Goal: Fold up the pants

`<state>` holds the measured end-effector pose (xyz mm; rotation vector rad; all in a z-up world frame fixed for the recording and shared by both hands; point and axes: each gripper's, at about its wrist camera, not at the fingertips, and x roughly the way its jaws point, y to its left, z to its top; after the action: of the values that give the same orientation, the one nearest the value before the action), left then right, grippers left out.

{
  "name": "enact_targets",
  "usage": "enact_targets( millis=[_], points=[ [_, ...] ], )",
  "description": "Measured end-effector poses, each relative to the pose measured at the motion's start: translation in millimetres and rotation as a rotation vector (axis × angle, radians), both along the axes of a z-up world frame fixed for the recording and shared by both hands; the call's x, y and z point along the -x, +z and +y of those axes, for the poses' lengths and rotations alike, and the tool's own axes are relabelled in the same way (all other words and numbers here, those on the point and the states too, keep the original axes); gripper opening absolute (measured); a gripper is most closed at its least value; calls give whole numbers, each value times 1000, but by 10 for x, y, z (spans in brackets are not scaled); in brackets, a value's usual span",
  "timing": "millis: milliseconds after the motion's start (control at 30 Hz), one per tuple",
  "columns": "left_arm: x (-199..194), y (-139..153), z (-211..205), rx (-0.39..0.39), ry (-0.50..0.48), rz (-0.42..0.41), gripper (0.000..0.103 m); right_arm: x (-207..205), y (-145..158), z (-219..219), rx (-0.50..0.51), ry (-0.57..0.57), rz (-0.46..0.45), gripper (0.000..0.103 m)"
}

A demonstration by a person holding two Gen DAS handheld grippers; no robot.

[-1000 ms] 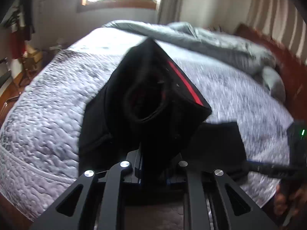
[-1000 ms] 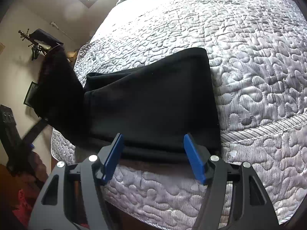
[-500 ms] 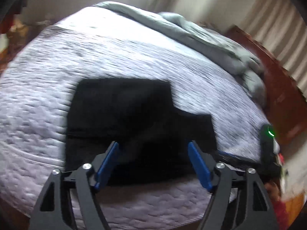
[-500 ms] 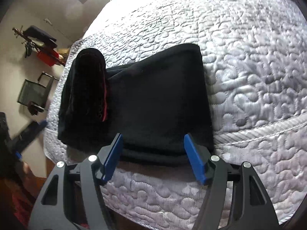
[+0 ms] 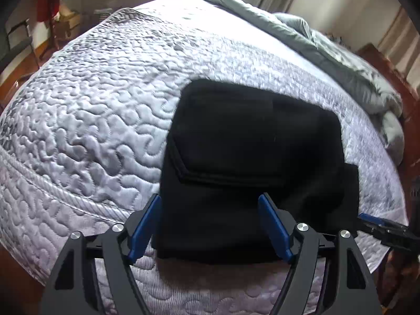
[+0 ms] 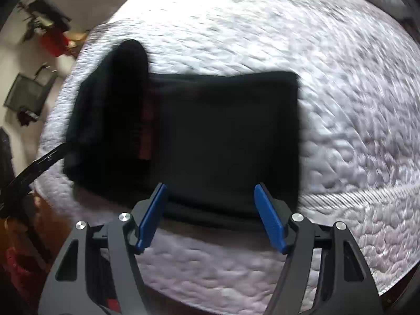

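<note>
Black pants lie folded in a stack on the quilted bedspread near the bed's front edge. In the right wrist view the pants show a red stripe on the upper fold at the left. My left gripper is open and empty, with its blue fingers either side of the stack's near edge. My right gripper is open and empty, just in front of the pants' near edge. The right gripper's tip also shows at the right of the left wrist view.
A grey duvet is bunched along the far side of the bed. A wooden bed frame runs behind it. A chair and red items stand on the floor at the left of the bed.
My left gripper held a lifted part of the pants, laid it over the rest and opened. It now hovers open at the stack's near edge. The right gripper stayed open and shifted slightly.
</note>
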<state>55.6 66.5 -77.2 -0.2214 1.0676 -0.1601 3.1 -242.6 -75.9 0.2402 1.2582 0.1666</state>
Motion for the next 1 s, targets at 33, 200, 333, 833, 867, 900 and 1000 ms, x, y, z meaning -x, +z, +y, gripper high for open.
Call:
enact_targets(
  millis=[33, 200, 333, 833, 867, 900, 1000],
  points=[
    [-13, 43, -7, -11, 7, 5, 77, -40, 84, 114, -7, 27, -6, 69],
    [-71, 173, 157, -68, 42, 16, 80, -291, 255, 581, -14, 120, 1, 71],
    [-103, 81, 224, -102, 33, 70, 81, -527, 241, 861, -18, 159, 23, 71],
    [-106, -121, 341, -66, 41, 126, 84, -607, 154, 962, -202, 190, 34, 4],
    [-107, -118, 331, -71, 39, 126, 84, -584, 201, 926, -209, 189, 25, 4],
    [-107, -117, 317, -77, 35, 125, 84, -557, 240, 878, -223, 186, 16, 4],
    [-106, -129, 260, -78, 20, 121, 87, -491, 293, 774, -246, 168, 12, 4]
  ],
)
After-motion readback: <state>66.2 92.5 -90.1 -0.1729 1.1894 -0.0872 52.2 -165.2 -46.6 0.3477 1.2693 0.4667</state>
